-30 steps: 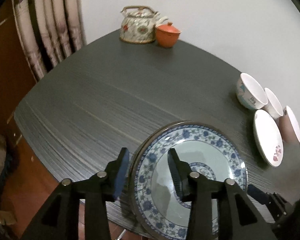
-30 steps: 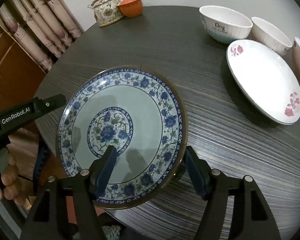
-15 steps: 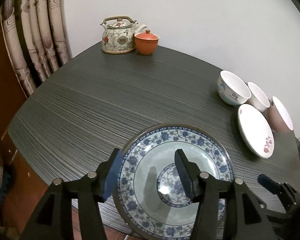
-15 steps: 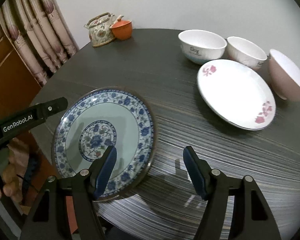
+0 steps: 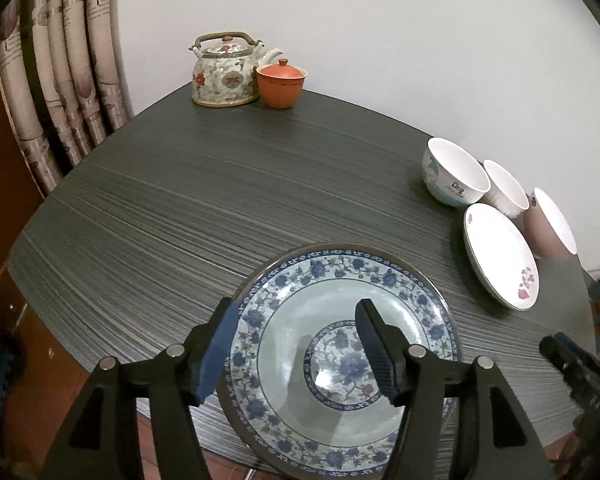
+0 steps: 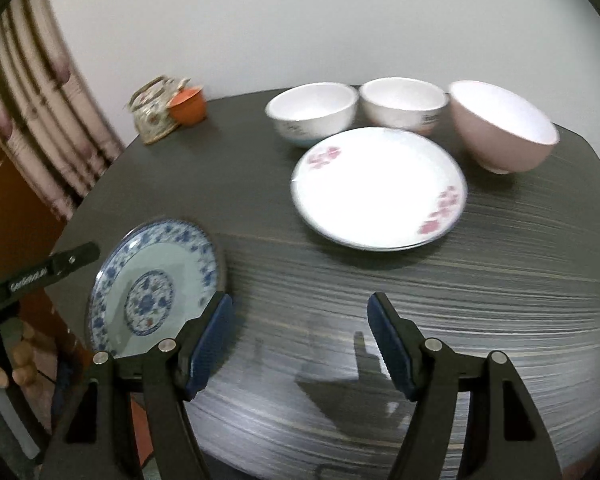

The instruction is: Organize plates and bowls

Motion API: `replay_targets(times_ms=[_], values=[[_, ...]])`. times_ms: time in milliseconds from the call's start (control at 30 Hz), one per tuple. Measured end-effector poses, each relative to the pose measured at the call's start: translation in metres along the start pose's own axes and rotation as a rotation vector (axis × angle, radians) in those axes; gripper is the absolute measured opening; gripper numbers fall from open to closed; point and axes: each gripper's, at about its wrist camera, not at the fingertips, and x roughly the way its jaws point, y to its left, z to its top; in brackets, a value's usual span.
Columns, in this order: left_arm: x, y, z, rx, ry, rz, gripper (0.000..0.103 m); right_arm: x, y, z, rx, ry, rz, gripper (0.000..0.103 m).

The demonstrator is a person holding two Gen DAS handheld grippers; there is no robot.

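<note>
Your left gripper (image 5: 296,344) is opening its jaws astride the rim of the blue plate (image 5: 284,344), flat at the bench (image 5: 220,200) edge, while your right gripper (image 6: 300,344) hangs empty, jaws wide, facing the white plate (image 6: 376,188).

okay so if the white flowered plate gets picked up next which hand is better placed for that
Right, probably. The right gripper is open, empty, over bare table facing the white flowered plate. The left gripper, jaws opening, straddles the rim of the blue patterned plate, and the white plate lies far off to its side.
</note>
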Motion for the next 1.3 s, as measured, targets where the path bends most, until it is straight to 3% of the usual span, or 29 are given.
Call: replay_targets(times_ms=[267, 467, 700, 967, 1300], values=[[-0.008, -0.009, 0.001, 0.036, -0.06, 0.023, 0.062, -0.007, -0.06, 0.012, 0.073, -0.052, -0.03, 0.068], [-0.014, -0.032, 0.002, 0.111, -0.107, 0.038, 0.062, -0.007, -0.097, 0.023, 0.054, -0.104, -0.079, 0.068], [0.004, -0.081, 0.013, 0.186, -0.05, -0.023, 0.062, 0.006, -0.118, 0.038, 0.026, -0.093, -0.072, 0.068], [0.044, -0.144, 0.049, 0.136, 0.049, -0.218, 0.062, 0.026, -0.131, 0.056, 0.048, -0.035, -0.012, 0.058], [0.115, -0.179, 0.065, 0.021, 0.234, -0.322, 0.062, 0.056, -0.157, 0.072, 0.171, 0.049, 0.105, 0.048]])
